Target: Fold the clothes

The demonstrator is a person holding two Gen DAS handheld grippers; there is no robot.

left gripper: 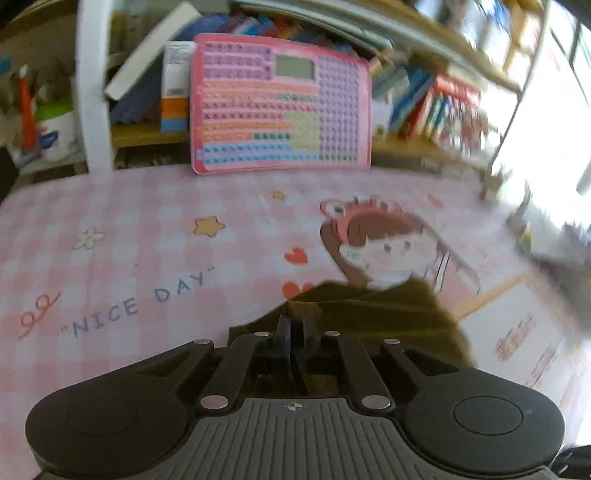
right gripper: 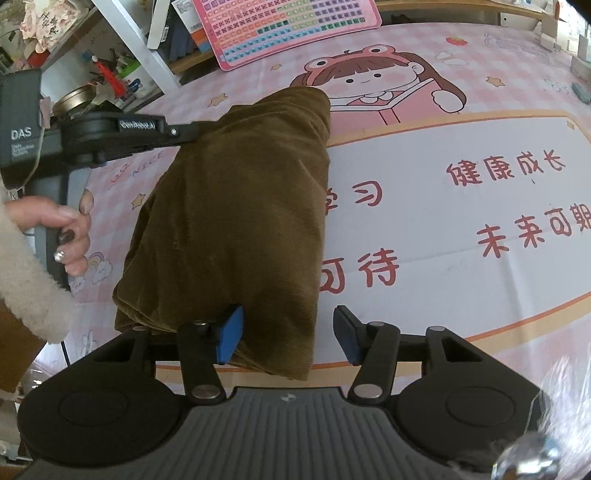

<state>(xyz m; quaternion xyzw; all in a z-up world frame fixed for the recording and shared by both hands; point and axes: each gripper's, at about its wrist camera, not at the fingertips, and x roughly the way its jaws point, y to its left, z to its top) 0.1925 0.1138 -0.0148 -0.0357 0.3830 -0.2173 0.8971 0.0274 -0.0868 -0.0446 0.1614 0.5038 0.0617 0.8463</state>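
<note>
left wrist view: the left tongs (left gripper: 295, 325) are pressed together on a corner of a brown garment (left gripper: 373, 314), the cloth bunched at the tips and spreading away to the right of them. the garment lies on a pink checked tabletop (left gripper: 122, 221) printed with stars, hearts and the words "nice day". just beyond the garment is the printed cartoon girl (left gripper: 384, 247) in a frog hat. at the far edge of the tabletop, behind the girl, a pink chart board (left gripper: 280, 103) leans against a shelf of books (left gripper: 436, 107). the right part of this view is blurred.

right wrist view: the right tongs (right gripper: 288, 336) stand wide apart, clamped on nothing. the blue pad (right gripper: 231, 338) of one finger sits over the near edge of the brown garment, and the other finger is over bare tabletop beside it; whether the pad touches the cloth cannot be told. the garment (right gripper: 236, 221) lies folded into a long thick bundle reaching from the tongs toward the cartoon girl (right gripper: 365, 81), its far end just short of her face. the left tongs (right gripper: 192, 133) come in from the left side of the garment and meet its upper edge; their tips are hidden by cloth here. the person's left hand (right gripper: 70, 232), in a fuzzy cream sleeve, grips the handle of that tool. right of the garment the tabletop (right gripper: 461, 295) shows a white panel with red chinese characters. the pink chart board (right gripper: 291, 26) stands beyond the girl.
</note>
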